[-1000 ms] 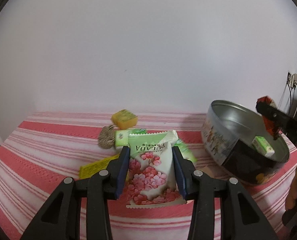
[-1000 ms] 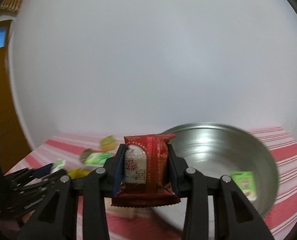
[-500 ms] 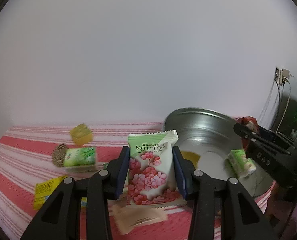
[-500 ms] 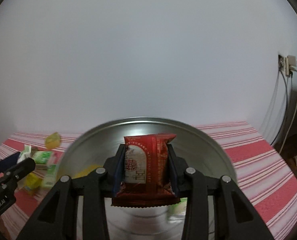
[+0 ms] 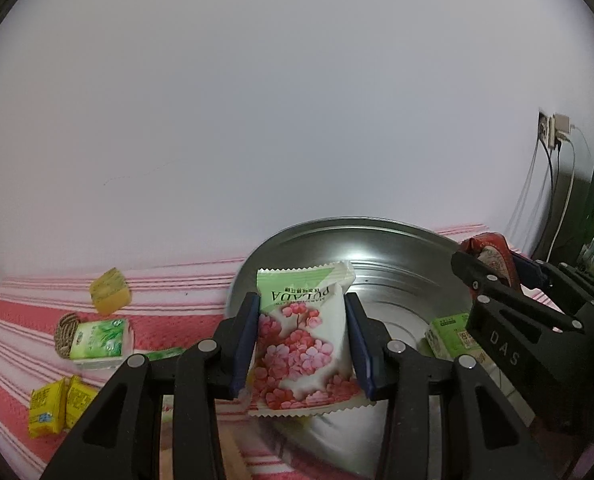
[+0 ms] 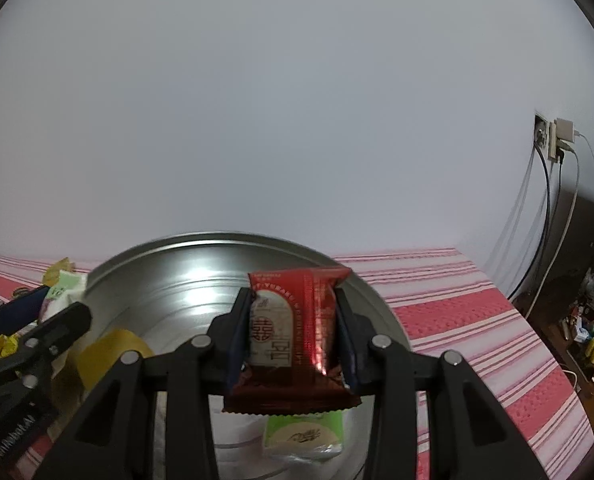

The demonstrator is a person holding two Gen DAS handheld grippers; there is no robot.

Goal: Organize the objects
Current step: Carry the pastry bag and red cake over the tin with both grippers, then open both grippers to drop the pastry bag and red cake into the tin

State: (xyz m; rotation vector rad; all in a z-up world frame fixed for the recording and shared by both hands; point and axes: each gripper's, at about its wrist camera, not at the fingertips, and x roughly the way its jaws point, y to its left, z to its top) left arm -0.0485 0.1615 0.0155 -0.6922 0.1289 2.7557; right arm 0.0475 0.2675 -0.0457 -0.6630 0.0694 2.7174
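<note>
My left gripper [image 5: 301, 322] is shut on a white snack packet with pink flowers and a green top [image 5: 305, 340], held just over the near rim of a round metal tin [image 5: 397, 252]. My right gripper [image 6: 293, 322] is shut on a dark red foil packet [image 6: 293, 332] above the same tin [image 6: 185, 276]. Inside the tin lie a green-and-white packet [image 6: 305, 432] and a yellow item [image 6: 109, 356]. In the left wrist view the right gripper [image 5: 493, 264] comes in from the right with its red packet [image 5: 491, 250]. The left gripper [image 6: 29, 312] shows at the left of the right wrist view.
A red-and-white striped cloth [image 5: 25, 320] covers the table. Left of the tin lie a yellow cube packet [image 5: 109, 291], a green-and-white packet [image 5: 99, 339] beside a brown woven disc [image 5: 64, 327], and yellow packets [image 5: 55, 404]. A wall socket with cables [image 6: 553, 140] and clutter [image 6: 593, 328] stand at right.
Both grippers have moved over to the tin with their packets still held. The left one came from the loose snacks on the cloth; the right one swung across until the tin lay under it.
</note>
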